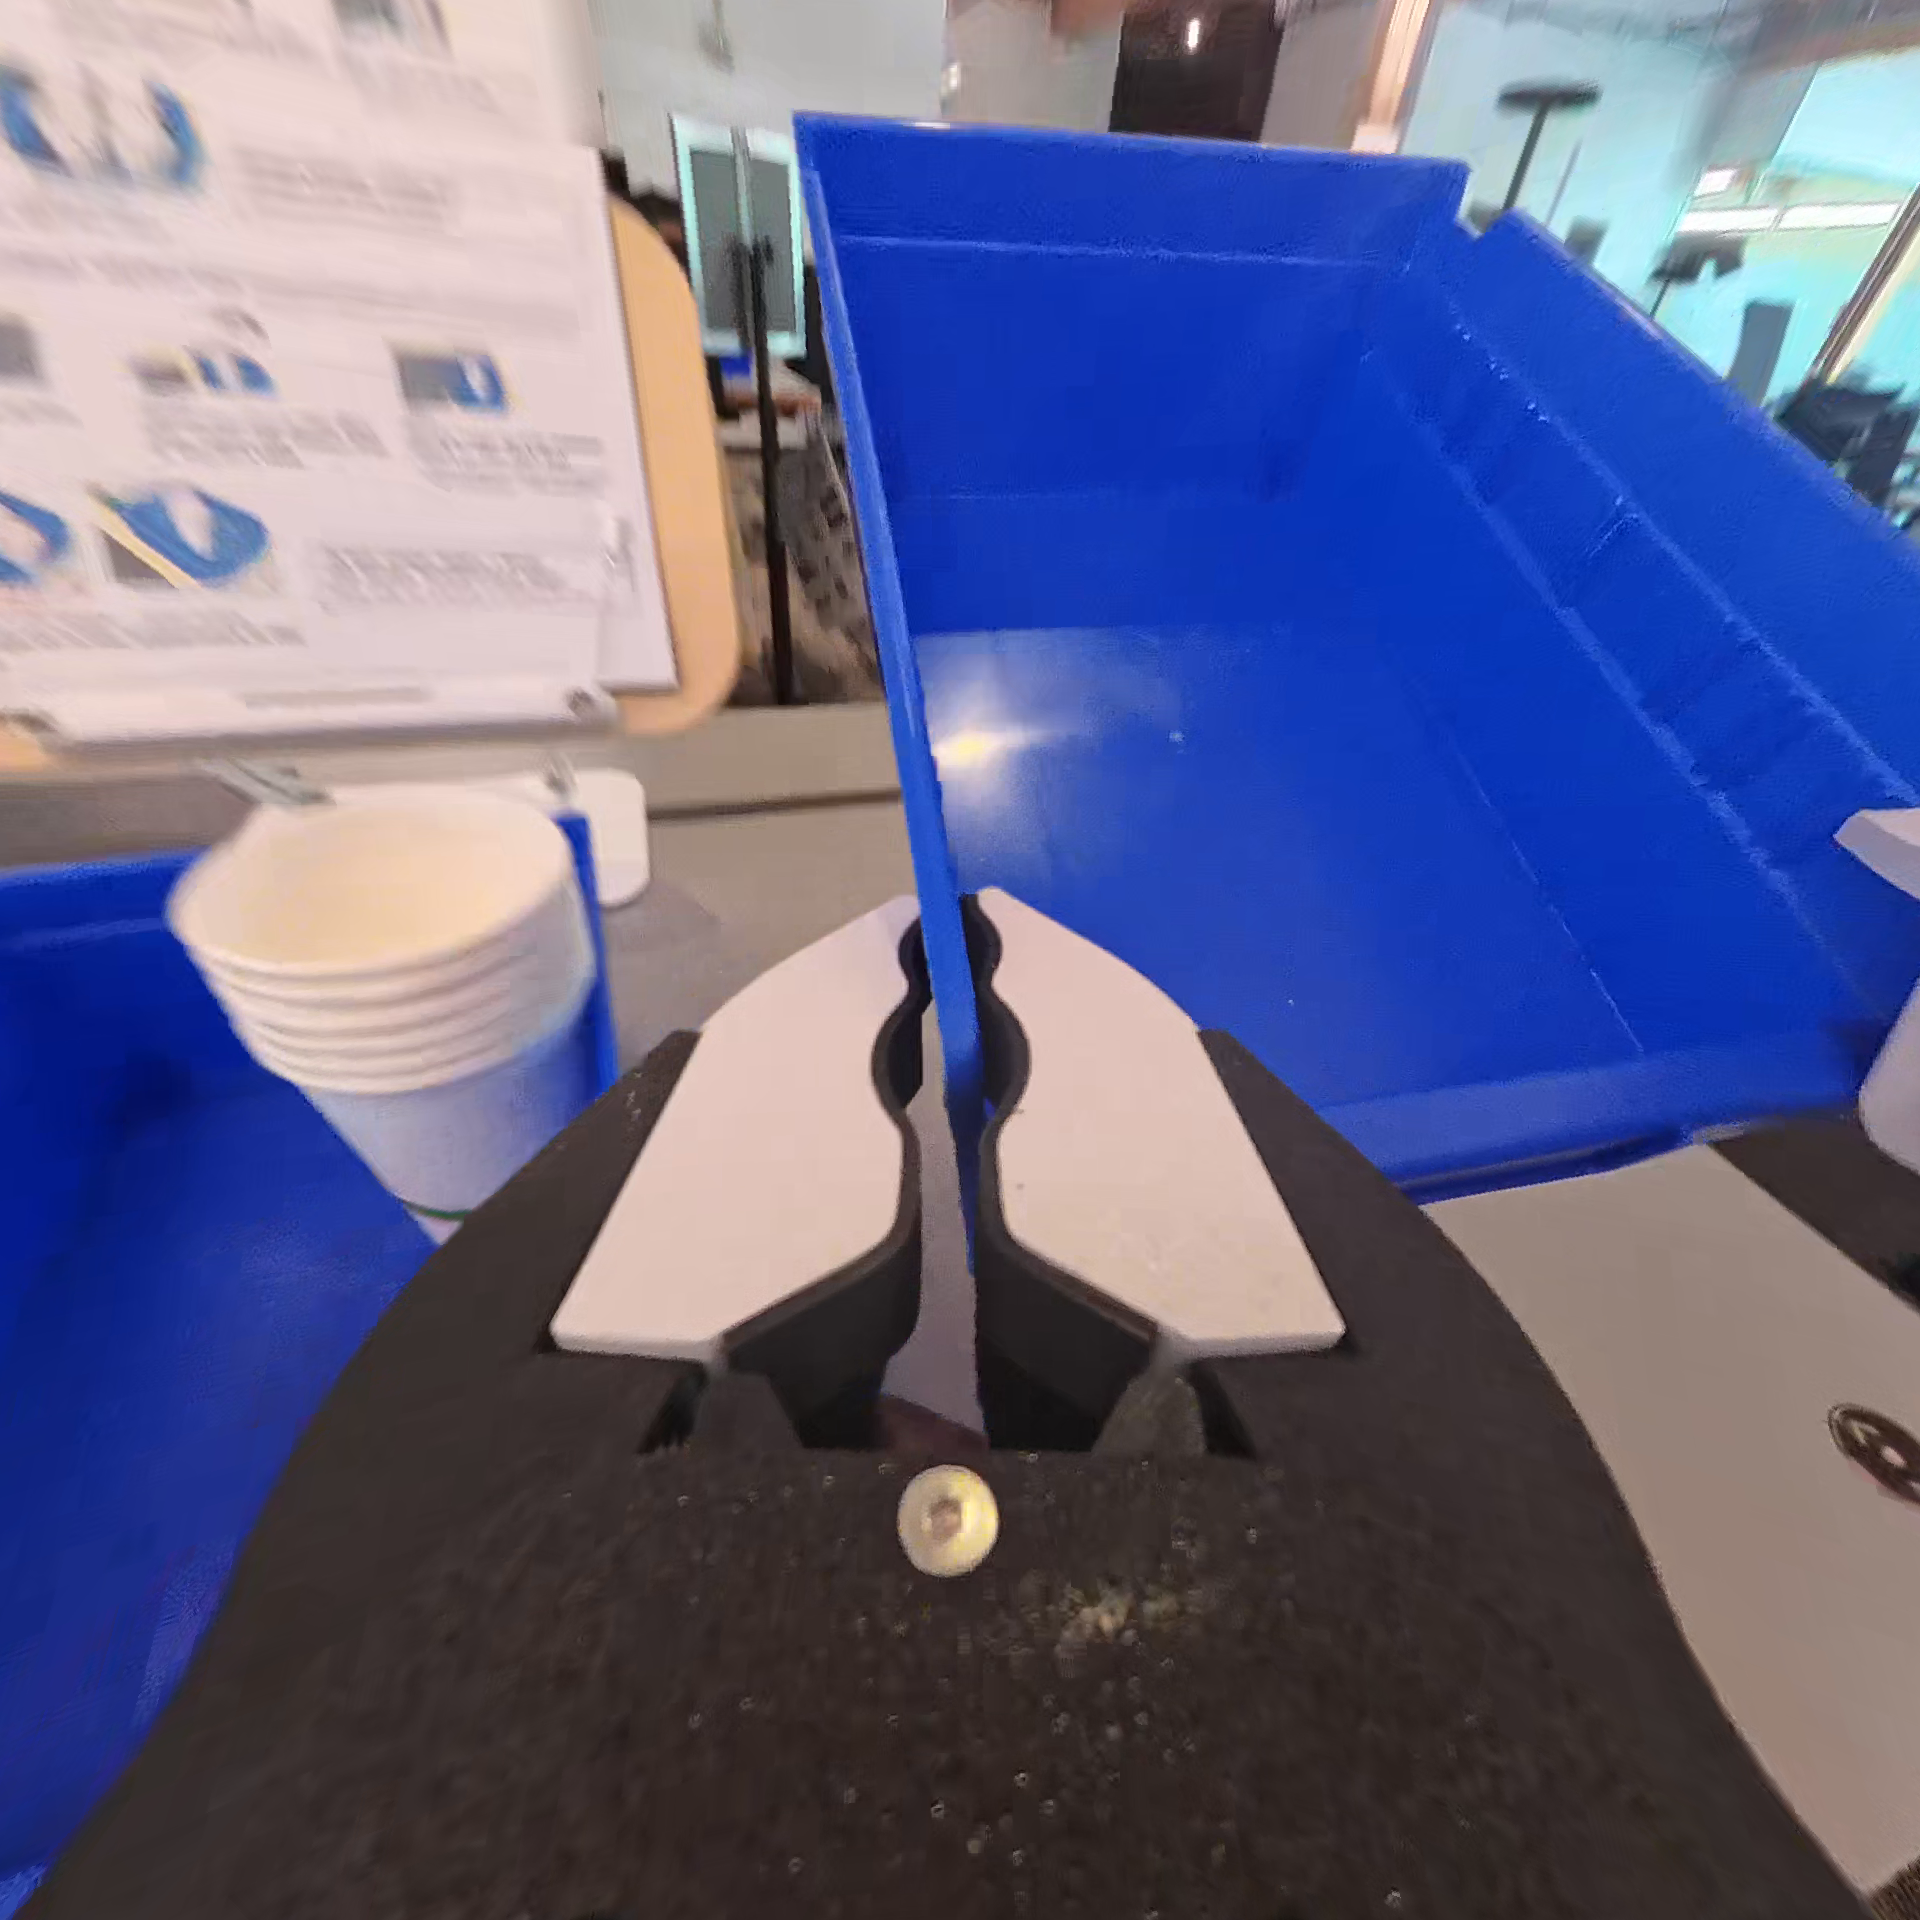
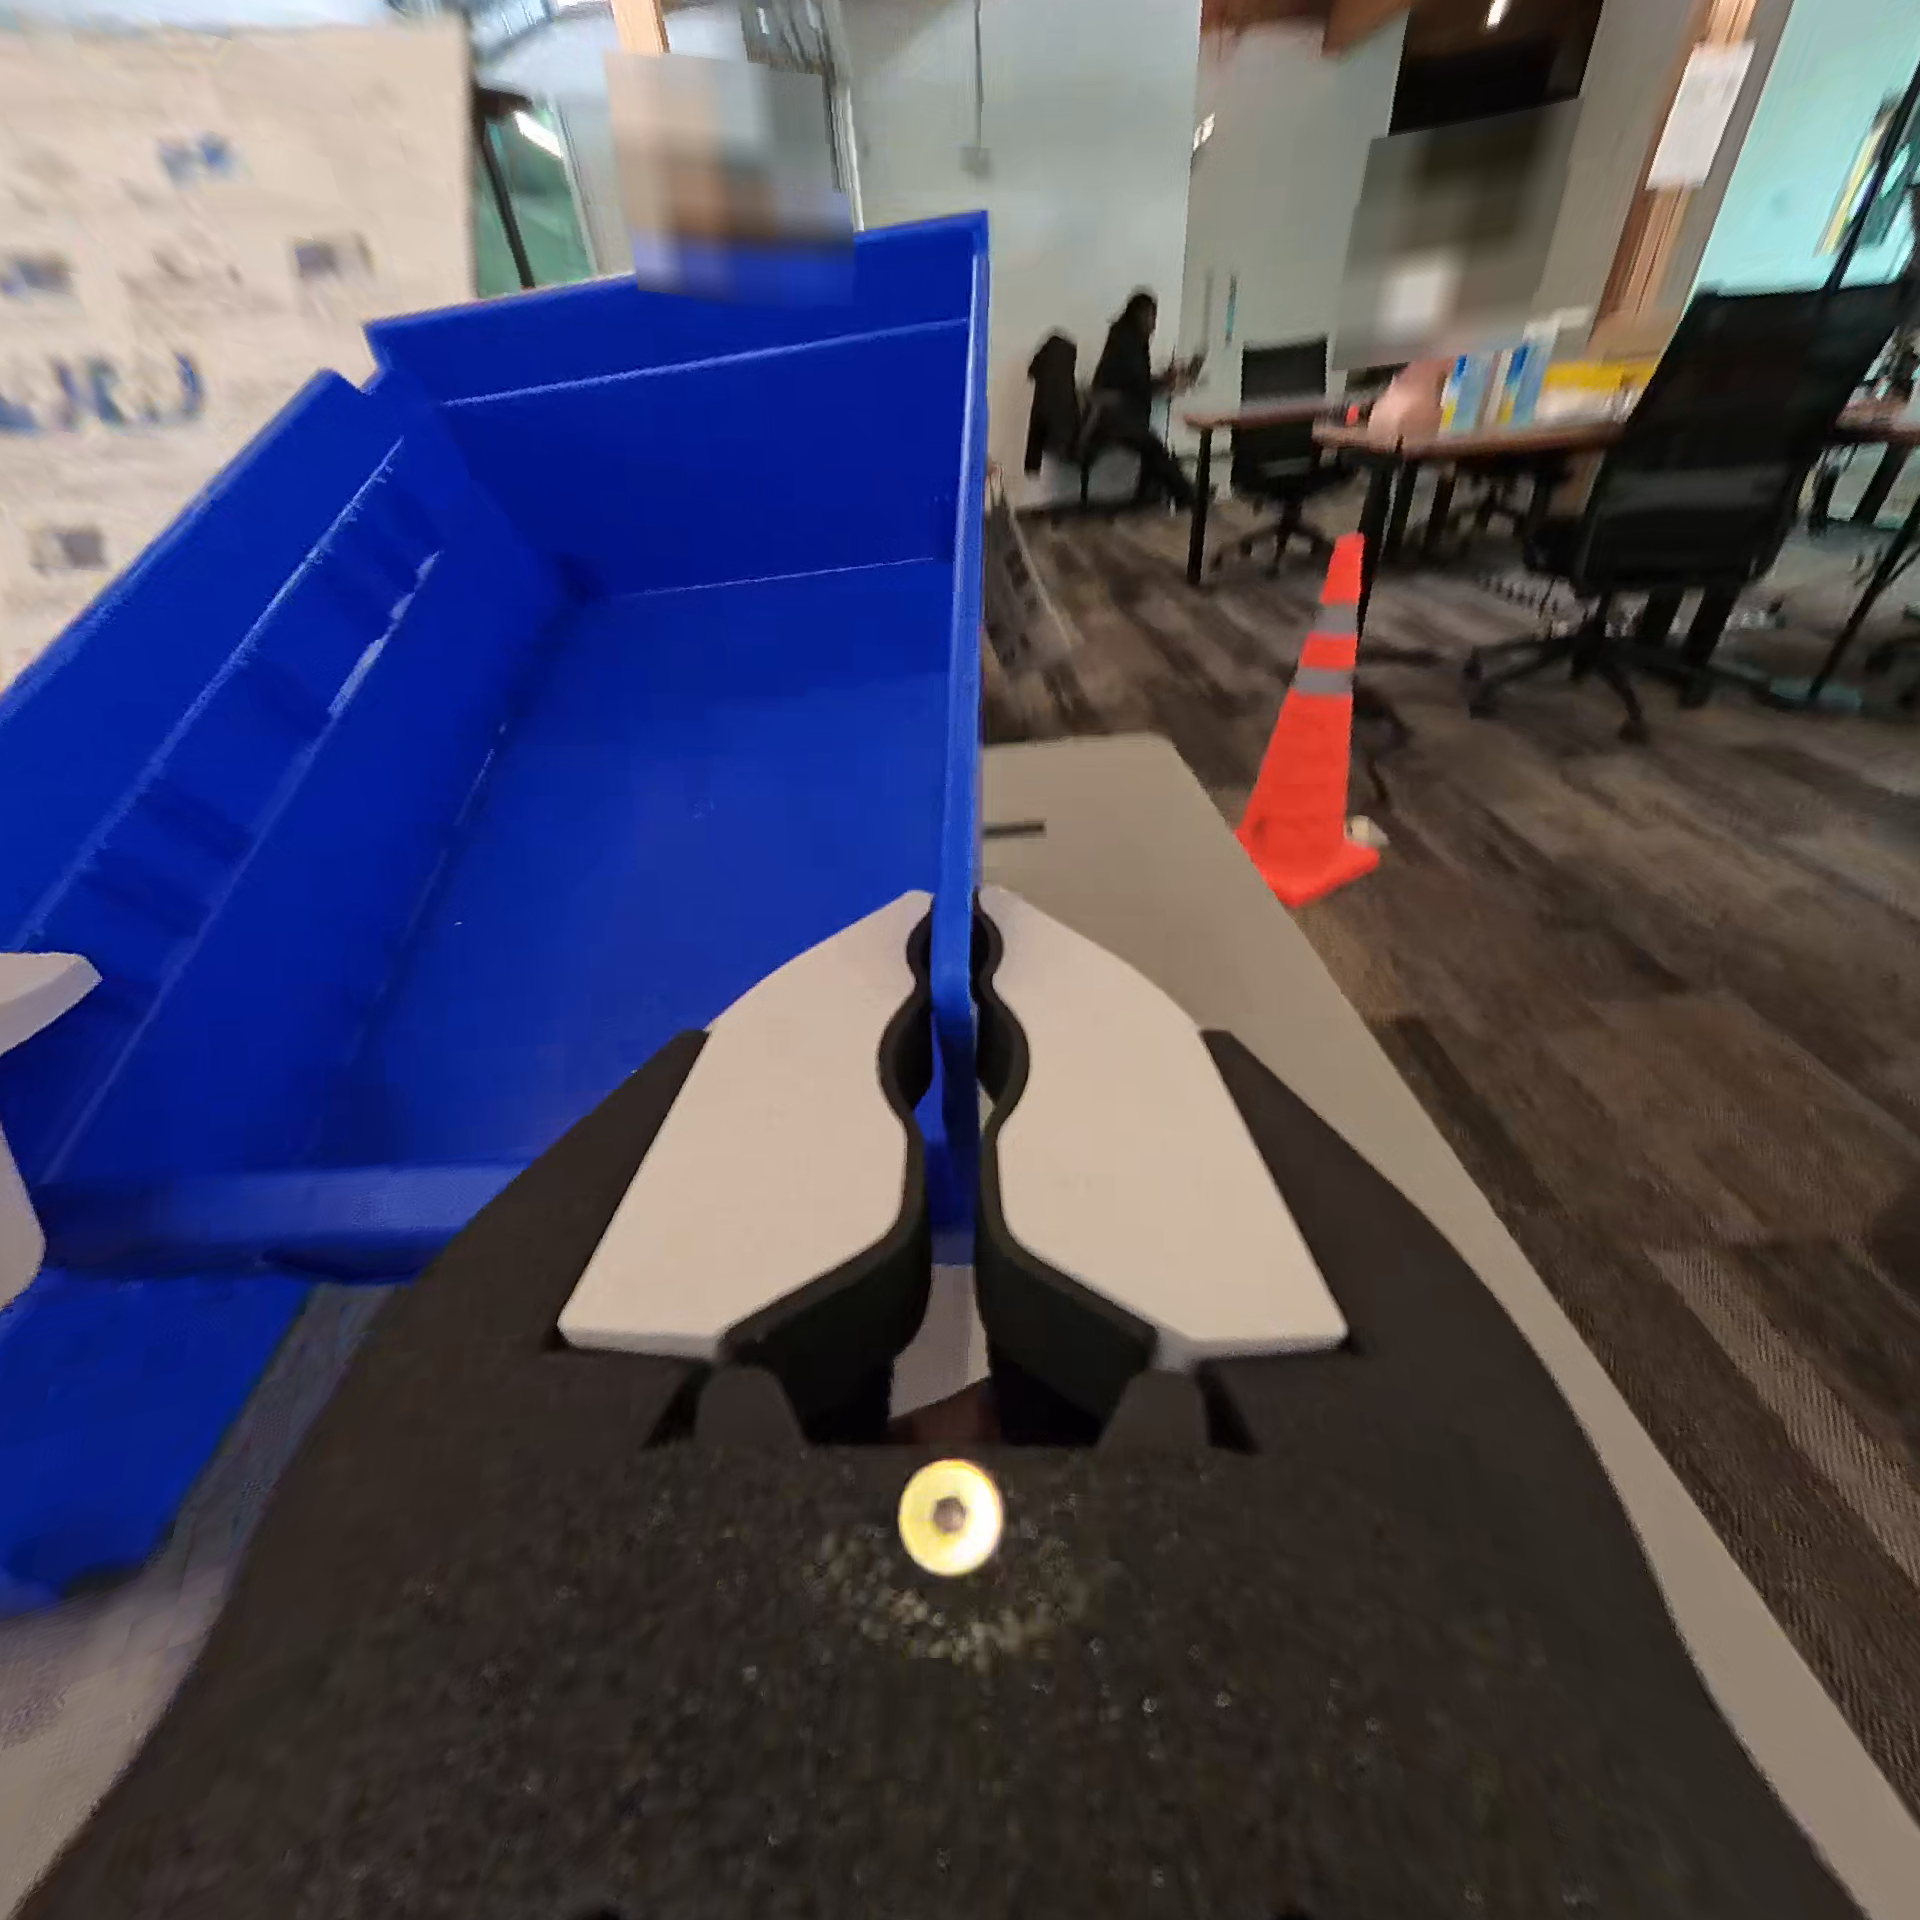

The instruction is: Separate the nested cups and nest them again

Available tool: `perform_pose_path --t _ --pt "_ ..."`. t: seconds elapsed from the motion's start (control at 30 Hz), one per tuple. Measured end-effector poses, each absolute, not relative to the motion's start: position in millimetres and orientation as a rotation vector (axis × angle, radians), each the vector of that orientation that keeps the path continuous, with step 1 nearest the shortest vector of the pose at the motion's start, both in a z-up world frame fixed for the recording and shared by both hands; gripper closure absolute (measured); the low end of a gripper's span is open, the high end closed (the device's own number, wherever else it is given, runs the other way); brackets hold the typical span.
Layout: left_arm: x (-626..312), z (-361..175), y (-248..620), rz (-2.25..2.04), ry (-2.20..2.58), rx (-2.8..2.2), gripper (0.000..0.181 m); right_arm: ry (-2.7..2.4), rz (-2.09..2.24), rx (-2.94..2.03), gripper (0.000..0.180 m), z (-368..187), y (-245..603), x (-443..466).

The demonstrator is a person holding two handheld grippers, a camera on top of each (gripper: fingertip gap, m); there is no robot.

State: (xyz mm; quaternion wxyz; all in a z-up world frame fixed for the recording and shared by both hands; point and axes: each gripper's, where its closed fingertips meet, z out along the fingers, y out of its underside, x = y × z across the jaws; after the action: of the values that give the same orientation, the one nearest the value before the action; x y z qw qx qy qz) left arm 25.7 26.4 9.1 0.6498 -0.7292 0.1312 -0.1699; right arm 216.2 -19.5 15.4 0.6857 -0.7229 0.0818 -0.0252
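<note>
Between my two grippers hangs an empty blue plastic storage bin (image 1: 1299,831), open-topped and tilted, held by its two long side walls. My left gripper (image 1: 951,1023) is clenched on the thin blue edge of the left wall, the wavy black jaws pressing it from both sides; my right gripper (image 2: 956,1029) is clenched the same way on the opposite wall. Each one shows at the border of the other's view, as a grey sliver.

The nested stack of white paper cups (image 1: 400,966) stands upright to my left, inside or just against a second blue bin (image 1: 156,1195) (I cannot tell which, as the bin's wall hides the stack's foot). I count roughly half a dozen rolled rims, one inside another, so nothing has been separated yet. Neither gripper touches the cups.

I judge this to be a preparatory step: setting out the empty bin as a place for the cups, before the real work begins. The grey table (image 2: 1122,894) runs beneath and to the right of the bin, its edge near the bin's right wall, with an orange traffic cone (image 2: 1314,748) on the floor beyond.

Next I would level the bin, lower it flat onto the table well clear of that edge, and release both walls together so it does not tip. Then one gripper must steady the stack while the other pinches the top rim.
</note>
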Motion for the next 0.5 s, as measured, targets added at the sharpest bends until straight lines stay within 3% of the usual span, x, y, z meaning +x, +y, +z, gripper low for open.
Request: perform_pose_path --t 0.33,0.5 --pt "72.0 -115.2 52.2 -0.381 0.329 -1.984 0.174 0.174 0.007 -1.940 0.176 -105.3 15.4 260.3" --pt "83.1 -128.4 45.3 -0.368 0.354 -1.956 0.162 0.215 0.090 -1.961 0.176 -128.1 21.5 269.2"
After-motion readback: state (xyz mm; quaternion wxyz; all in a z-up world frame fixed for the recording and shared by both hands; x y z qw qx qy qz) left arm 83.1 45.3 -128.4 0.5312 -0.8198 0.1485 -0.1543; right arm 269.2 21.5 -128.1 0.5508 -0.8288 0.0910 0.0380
